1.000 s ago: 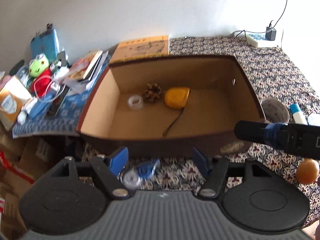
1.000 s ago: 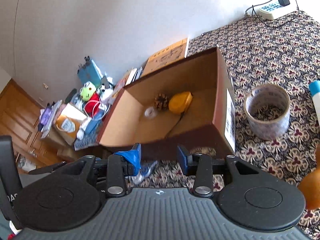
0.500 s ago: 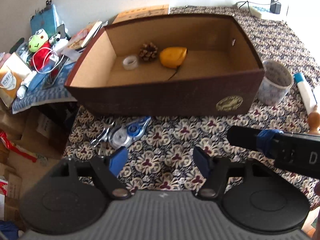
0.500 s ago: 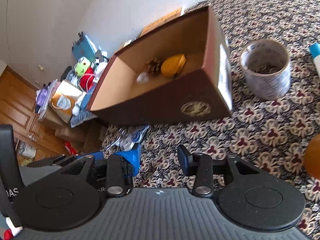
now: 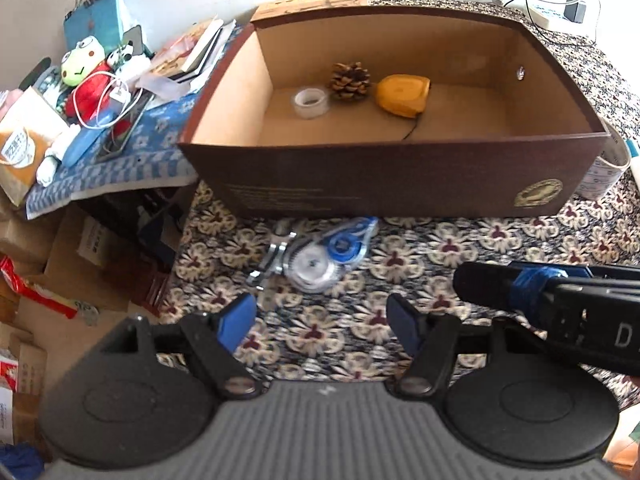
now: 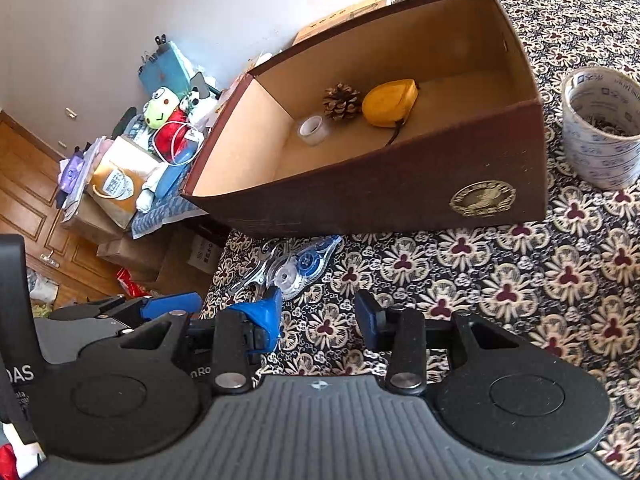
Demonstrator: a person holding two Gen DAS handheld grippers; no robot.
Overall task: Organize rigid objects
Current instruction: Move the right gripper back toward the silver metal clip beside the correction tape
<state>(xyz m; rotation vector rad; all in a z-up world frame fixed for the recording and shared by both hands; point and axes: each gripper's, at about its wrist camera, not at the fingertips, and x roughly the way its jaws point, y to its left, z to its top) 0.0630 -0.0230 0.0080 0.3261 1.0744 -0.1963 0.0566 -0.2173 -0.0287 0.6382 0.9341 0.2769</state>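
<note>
A brown cardboard box [image 5: 400, 192] [image 6: 360, 200] stands on the patterned cloth. Inside it lie a clear tape roll [image 5: 311, 101] [image 6: 315, 129], a pine cone [image 5: 350, 81] [image 6: 341, 101] and a yellow tape measure [image 5: 403, 94] [image 6: 389, 102]. In front of the box a blue correction-tape dispenser [image 5: 340, 246] [image 6: 306, 262] lies against a metal clip [image 5: 270, 258] [image 6: 256, 274]. My left gripper [image 5: 322, 320] hangs open just short of them, nothing between its fingers. My right gripper [image 6: 318, 314] is open too, empty, its left fingertip close to the dispenser.
A wide roll of printed tape [image 6: 602, 128] [image 5: 604, 172] stands right of the box. A side table [image 5: 100, 176] at the left holds a frog plush [image 5: 82, 62], books and cables. Cardboard boxes [image 5: 72, 264] sit on the floor below. A power strip [image 5: 556, 8] lies at the far back.
Both grippers have pulled back from over the box and tipped down. The dispenser and clip, earlier hidden behind the fingers, now lie in full view ahead of them.
</note>
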